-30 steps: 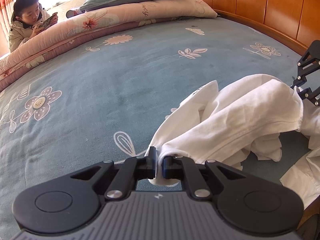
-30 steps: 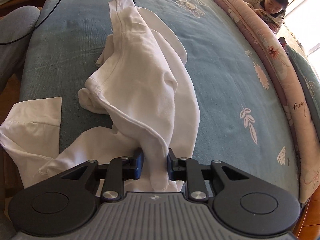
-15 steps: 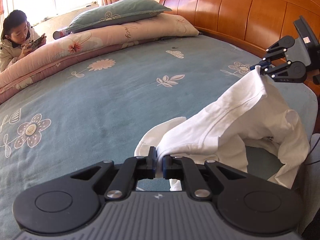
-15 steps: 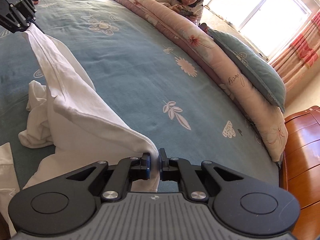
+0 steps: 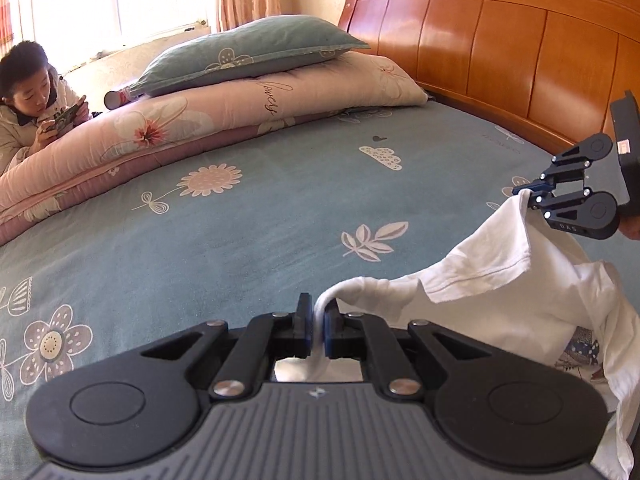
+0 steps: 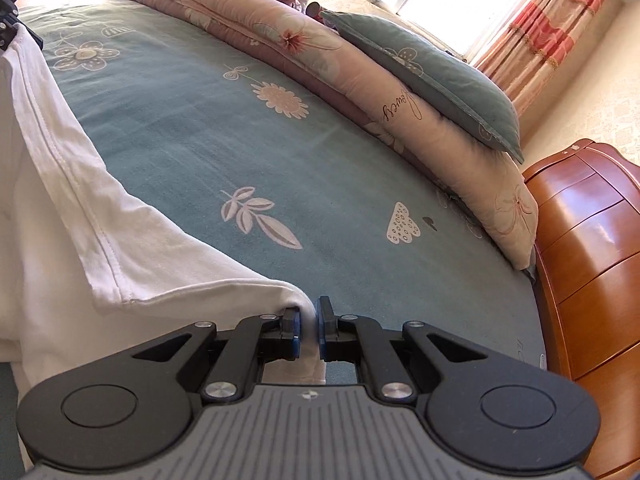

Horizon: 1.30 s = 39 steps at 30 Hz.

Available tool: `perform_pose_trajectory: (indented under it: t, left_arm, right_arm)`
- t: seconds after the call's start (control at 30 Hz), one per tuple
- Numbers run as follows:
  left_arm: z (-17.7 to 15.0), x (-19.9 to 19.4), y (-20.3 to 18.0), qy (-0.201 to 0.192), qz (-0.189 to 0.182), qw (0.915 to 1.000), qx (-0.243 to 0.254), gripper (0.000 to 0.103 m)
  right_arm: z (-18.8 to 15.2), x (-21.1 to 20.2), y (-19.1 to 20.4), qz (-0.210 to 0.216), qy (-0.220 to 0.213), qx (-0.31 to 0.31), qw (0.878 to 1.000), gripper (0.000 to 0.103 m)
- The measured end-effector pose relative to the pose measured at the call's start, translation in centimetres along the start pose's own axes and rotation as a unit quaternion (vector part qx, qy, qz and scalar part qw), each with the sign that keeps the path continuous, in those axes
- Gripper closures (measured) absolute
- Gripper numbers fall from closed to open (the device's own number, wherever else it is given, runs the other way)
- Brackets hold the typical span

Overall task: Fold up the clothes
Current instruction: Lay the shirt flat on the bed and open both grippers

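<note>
**White shirt held up by two corners over the bed**

Both sets of jaws were nearly together, each clamped on a bunched bit of the white shirt [image 5: 520, 280]. The left gripper [image 5: 316, 330] pinched a thin roll of fabric, and the right gripper [image 6: 308, 326] had a hem corner squeezed between its pads. The shirt hung stretched between them above the blue flowered bed sheet [image 5: 240, 220], probably so it could be spread flat before any fold got made. Further out, a pink quilt [image 5: 200, 120] and a teal pillow [image 5: 248, 52] sat along the far edge, where a person [image 5: 32, 100] leaned looking at a phone.
</note>
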State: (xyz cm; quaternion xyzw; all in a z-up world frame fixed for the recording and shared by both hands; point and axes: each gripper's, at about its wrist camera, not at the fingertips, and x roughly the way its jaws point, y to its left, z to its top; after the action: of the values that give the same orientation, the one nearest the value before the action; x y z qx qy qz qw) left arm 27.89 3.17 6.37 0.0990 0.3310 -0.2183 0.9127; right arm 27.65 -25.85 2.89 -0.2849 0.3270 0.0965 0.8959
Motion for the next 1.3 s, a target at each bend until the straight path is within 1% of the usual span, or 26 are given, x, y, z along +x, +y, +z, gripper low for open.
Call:
perform_pose_trajectory:
  t: [0.07,0.13,0.2,0.27,0.33,0.4,0.47,0.57,0.63,0.73,0.8,0.83,0.87,0.9,0.93,0.97,1.0,1.07,1.13,1.2,1.3]
  left_arm:
    - [0.3,2.2,1.1,0.008,0.006,0.9996,-0.026,0.098]
    - [0.3,4.4,1.9,0.017,0.018,0.999,-0.037,0.098]
    - [0.4,6.6,2.5,0.028,0.027,0.9983,-0.043,0.098]
    - [0.7,8.9,2.9,0.043,0.028,0.9976,-0.046,0.098]
    - [1.1,11.2,2.9,0.057,0.036,0.9969,-0.04,0.098]
    - [1.6,12.9,2.8,0.058,0.044,0.9969,-0.03,0.098]
    - [2.4,14.4,3.0,0.053,0.051,0.9968,-0.031,0.098]
    - [3.5,16.3,3.4,0.043,0.054,0.9966,-0.044,0.098]
    - [3.7,17.8,2.7,0.041,0.063,0.9968,-0.026,0.098]
    - [2.7,19.8,1.5,0.061,0.075,0.9953,-0.003,0.097]
    - [1.7,20.6,0.9,0.077,0.08,0.9938,0.007,0.096]
    - [1.2,20.8,0.7,0.087,0.077,0.9932,0.01,0.094]
    - [0.9,20.8,0.6,0.093,0.075,0.9928,0.012,0.092]
    - [0.7,20.5,0.6,0.094,0.074,0.9928,0.011,0.092]
    - [0.6,19.9,0.6,0.093,0.072,0.993,0.009,0.092]
    - [0.5,19.2,0.6,0.091,0.07,0.9934,0.006,0.092]
    - [0.6,18.4,0.7,0.088,0.067,0.9938,0.002,0.092]
    - [1.0,16.4,0.8,0.082,0.063,0.9946,-0.009,0.087]
    - [1.0,14.2,0.7,0.081,0.057,0.9948,-0.023,0.082]
    - [0.8,12.0,0.4,0.085,0.051,0.9943,-0.037,0.081]
    - [-0.1,8.8,-0.3,0.093,0.038,0.9932,-0.058,0.081]
  right_arm:
    - [0.6,2.0,-1.0,-0.004,0.002,0.023,1.0,0.094]
    - [1.0,4.0,-1.6,-0.003,0.007,0.043,0.999,0.094]
    - [1.2,6.0,-1.9,-0.004,0.015,0.052,0.999,0.094]
    - [1.5,8.4,-1.9,-0.005,0.028,0.049,0.998,0.094]
    - [1.8,10.3,-2.0,-0.009,0.037,0.046,0.998,0.094]
    - [2.2,12.0,-2.2,-0.016,0.043,0.044,0.998,0.094]
    - [2.5,13.3,-2.7,-0.025,0.045,0.049,0.997,0.094]
    - [2.5,15.3,-4.0,-0.031,0.053,0.084,0.995,0.094]
    - [1.9,16.7,-4.6,-0.023,0.065,0.109,0.992,0.094]
    - [0.4,18.0,-4.7,-0.005,0.08,0.133,0.988,0.093]
    - [-0.4,18.1,-4.8,0.007,0.083,0.148,0.985,0.089]
    - [-0.8,18.2,-4.8,0.013,0.084,0.156,0.984,0.088]
    - [-1.0,18.0,-5.0,0.022,0.086,0.163,0.983,0.084]
    - [-1.0,17.5,-5.3,0.029,0.085,0.171,0.981,0.078]
    - [-1.0,16.9,-5.7,0.035,0.084,0.18,0.979,0.075]
    - [-1.1,16.1,-6.0,0.042,0.081,0.19,0.977,0.068]
    - [-1.1,15.3,-6.3,0.05,0.079,0.2,0.975,0.066]
    - [-1.1,13.2,-6.9,0.066,0.068,0.216,0.972,0.064]
    - [-1.3,10.8,-7.1,0.078,0.062,0.224,0.969,0.059]
    - [-1.5,8.4,-7.2,0.089,0.059,0.229,0.968,0.058]
    - [-2.0,5.1,-6.4,0.091,0.063,0.219,0.97,0.058]
